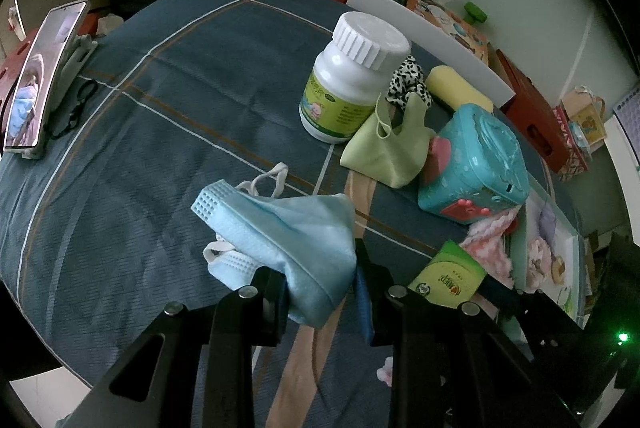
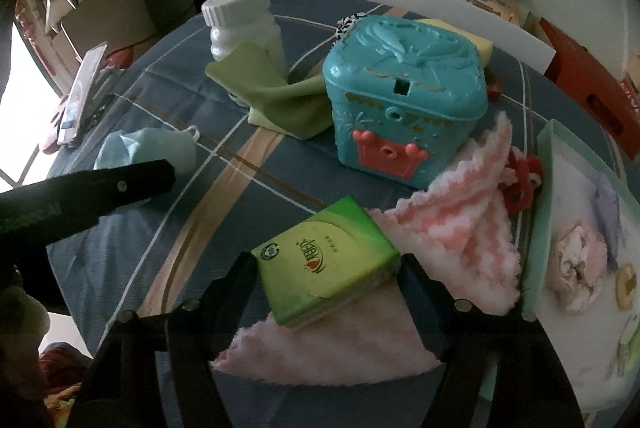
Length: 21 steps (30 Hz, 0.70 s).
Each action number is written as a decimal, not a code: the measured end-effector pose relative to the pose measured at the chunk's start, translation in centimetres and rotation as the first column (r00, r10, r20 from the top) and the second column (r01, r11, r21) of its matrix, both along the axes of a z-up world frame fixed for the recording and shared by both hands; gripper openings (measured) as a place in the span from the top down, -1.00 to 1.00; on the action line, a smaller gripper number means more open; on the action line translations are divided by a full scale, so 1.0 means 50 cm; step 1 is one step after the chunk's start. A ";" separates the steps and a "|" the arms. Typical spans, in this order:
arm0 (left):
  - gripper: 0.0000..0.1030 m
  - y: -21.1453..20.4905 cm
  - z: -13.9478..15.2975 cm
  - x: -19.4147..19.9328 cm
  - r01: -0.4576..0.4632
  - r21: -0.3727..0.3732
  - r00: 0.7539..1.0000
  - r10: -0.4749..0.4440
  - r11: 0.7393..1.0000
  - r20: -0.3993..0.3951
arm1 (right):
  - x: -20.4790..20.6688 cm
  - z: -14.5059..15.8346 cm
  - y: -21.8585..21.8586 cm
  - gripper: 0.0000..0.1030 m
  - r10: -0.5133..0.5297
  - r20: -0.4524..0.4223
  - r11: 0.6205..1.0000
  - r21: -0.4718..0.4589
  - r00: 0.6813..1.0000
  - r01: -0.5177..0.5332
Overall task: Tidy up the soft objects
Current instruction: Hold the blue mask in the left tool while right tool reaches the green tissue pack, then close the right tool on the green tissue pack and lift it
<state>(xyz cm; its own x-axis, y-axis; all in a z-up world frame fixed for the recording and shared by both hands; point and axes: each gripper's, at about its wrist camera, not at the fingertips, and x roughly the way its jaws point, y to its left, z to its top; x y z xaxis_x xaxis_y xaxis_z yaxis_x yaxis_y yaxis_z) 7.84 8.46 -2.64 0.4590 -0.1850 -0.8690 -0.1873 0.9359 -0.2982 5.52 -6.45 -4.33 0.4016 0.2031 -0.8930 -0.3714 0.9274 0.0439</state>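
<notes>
Here the left tool (image 1: 320, 292) is clenched on a light blue face mask (image 1: 288, 232), which bunches up between its two black fingers with white ear loops trailing off to the side, above the blue plaid cloth of the surface (image 1: 160, 108). The right tool (image 2: 328, 292) has its fingers on either side of a green tissue pack (image 2: 326, 260); the pads sit right at the pack's edges, but whether they actually press on it cannot be told. The pack lies partly on a pink fluffy cloth (image 2: 452, 224), which spreads beneath it and out toward a flat picture board (image 2: 576, 256) at the surface's right side.

Just beyond the pink cloth stands a teal plastic box (image 2: 404, 96) with a pink crown on its front. Beside it a light green cloth (image 2: 280, 96) is draped against a white lidded bottle (image 2: 240, 24). Behind the box, a yellow sponge (image 1: 456, 88) and a black-and-white spotted fabric piece (image 1: 408, 80) lie close together. At the far left edge a phone (image 1: 44, 76) leans upright in a stand.
</notes>
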 end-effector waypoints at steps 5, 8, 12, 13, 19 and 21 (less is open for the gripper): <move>0.44 -0.003 0.000 0.000 0.006 0.005 1.000 -0.006 1.000 0.003 | 0.002 0.004 -0.002 -0.45 0.001 -0.001 1.000 0.009 1.000 -0.001; 0.44 -0.004 0.002 0.001 0.008 0.008 1.000 -0.008 1.000 0.005 | -0.003 0.010 -0.012 -0.45 -0.002 0.001 1.000 0.013 1.000 0.002; 0.44 -0.007 0.004 0.001 0.009 0.012 1.000 -0.009 1.000 0.007 | -0.005 0.019 -0.021 -0.45 -0.011 0.009 1.000 0.023 1.000 0.011; 0.44 -0.007 0.005 0.002 0.010 0.013 1.000 -0.010 1.000 0.008 | -0.006 0.022 -0.023 -0.45 -0.014 0.012 1.000 0.025 1.000 0.013; 0.44 -0.011 0.010 0.001 0.020 0.019 1.000 -0.020 1.000 0.016 | -0.010 0.036 -0.034 -0.45 -0.027 0.028 0.999 0.041 0.999 0.026; 0.44 -0.013 0.013 0.000 0.023 0.019 0.999 -0.024 1.000 0.022 | -0.011 0.040 -0.039 -0.45 -0.033 0.031 0.998 0.045 0.999 0.031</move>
